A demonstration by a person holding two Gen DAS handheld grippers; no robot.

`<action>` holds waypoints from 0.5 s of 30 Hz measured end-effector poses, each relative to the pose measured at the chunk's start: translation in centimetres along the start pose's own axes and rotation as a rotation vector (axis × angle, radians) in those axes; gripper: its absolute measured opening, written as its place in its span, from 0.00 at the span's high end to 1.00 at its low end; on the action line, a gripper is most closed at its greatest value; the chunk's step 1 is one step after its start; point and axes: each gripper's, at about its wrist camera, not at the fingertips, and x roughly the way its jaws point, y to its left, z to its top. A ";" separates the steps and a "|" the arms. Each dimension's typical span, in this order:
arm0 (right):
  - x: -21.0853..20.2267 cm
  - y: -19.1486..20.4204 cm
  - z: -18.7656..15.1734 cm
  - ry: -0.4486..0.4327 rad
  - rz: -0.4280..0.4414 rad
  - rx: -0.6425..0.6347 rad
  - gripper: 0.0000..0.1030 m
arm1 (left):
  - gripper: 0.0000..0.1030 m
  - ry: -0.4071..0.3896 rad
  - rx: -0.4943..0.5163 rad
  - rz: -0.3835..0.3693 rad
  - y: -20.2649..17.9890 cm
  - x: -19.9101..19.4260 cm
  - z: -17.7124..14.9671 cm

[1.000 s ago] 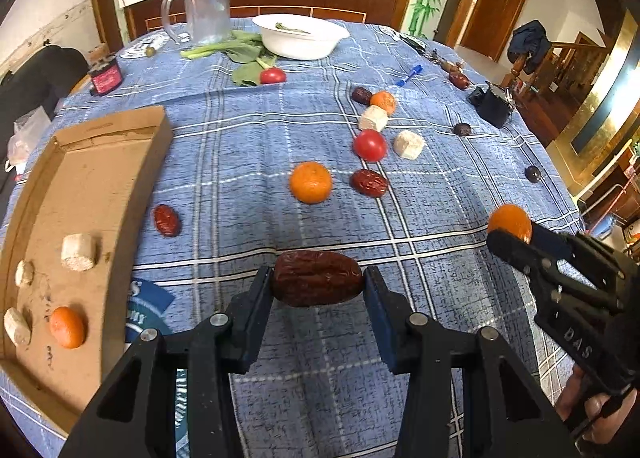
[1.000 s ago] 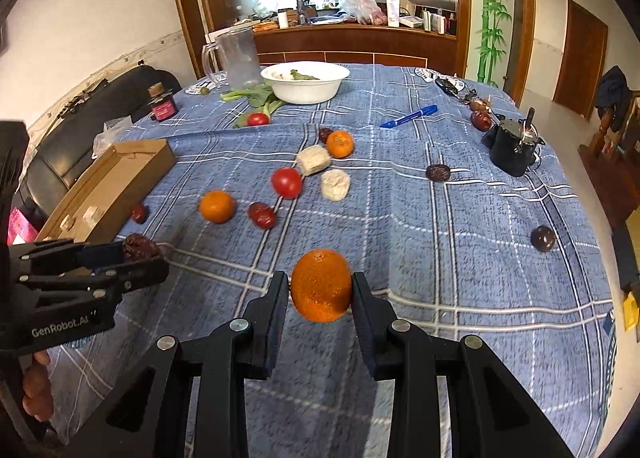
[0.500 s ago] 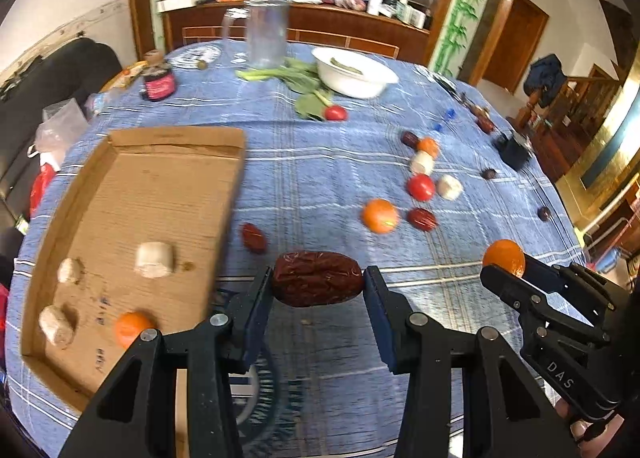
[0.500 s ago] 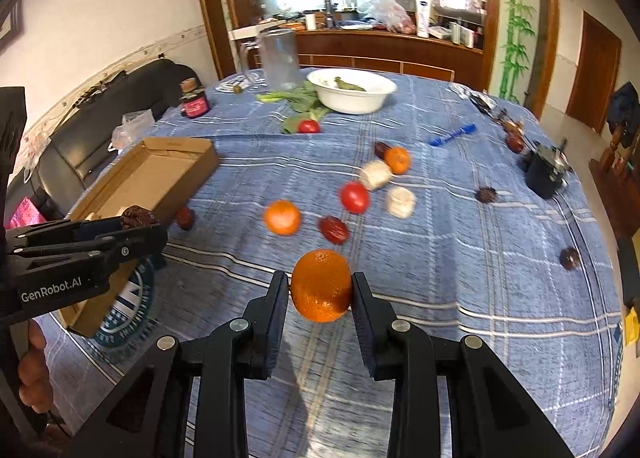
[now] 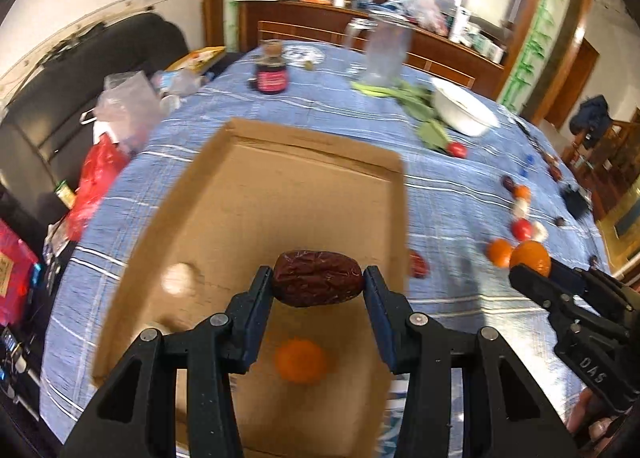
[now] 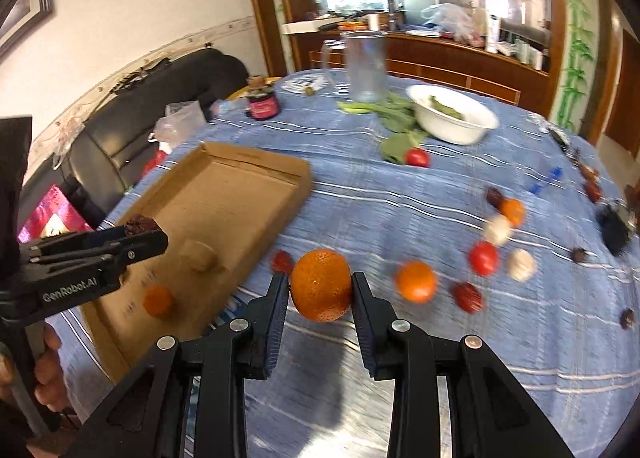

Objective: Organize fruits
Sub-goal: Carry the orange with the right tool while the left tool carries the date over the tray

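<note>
left gripper: closed on a wrinkled dark-red dried date, held in the air above the shallow brown cardboard tray.
right gripper: clamped on a round orange mandarin, held above the blue plaid tablecloth, just beside the tray's right edge.
tray contents: one small orange mandarin seen directly below the date; one pale beige chunk at the left side, blurred.
loose on cloth: second orange mandarin, red tomato, dark-red date and pale chunks grouped right of the tray; another date just beside the tray edge.
background: white bowl, clear plastic jug, green leaves at the far side.
</note>
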 end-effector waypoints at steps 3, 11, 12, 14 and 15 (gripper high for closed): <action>1.7 1.7 1.2 0.004 0.014 -0.012 0.66 | 0.57 0.010 -0.024 0.028 2.3 0.6 0.5; 6.2 5.4 4.1 0.033 0.054 -0.038 0.66 | 0.56 0.044 -0.069 0.072 6.6 3.2 1.6; 6.8 5.8 4.4 0.038 0.055 -0.042 0.66 | 0.56 0.048 -0.070 0.076 6.8 3.5 1.8; 8.1 6.4 4.8 0.053 0.063 -0.049 0.66 | 0.56 0.056 -0.070 0.079 7.2 4.2 2.1; 8.8 6.7 5.0 0.062 0.066 -0.048 0.66 | 0.56 0.061 -0.069 0.085 7.3 4.7 2.3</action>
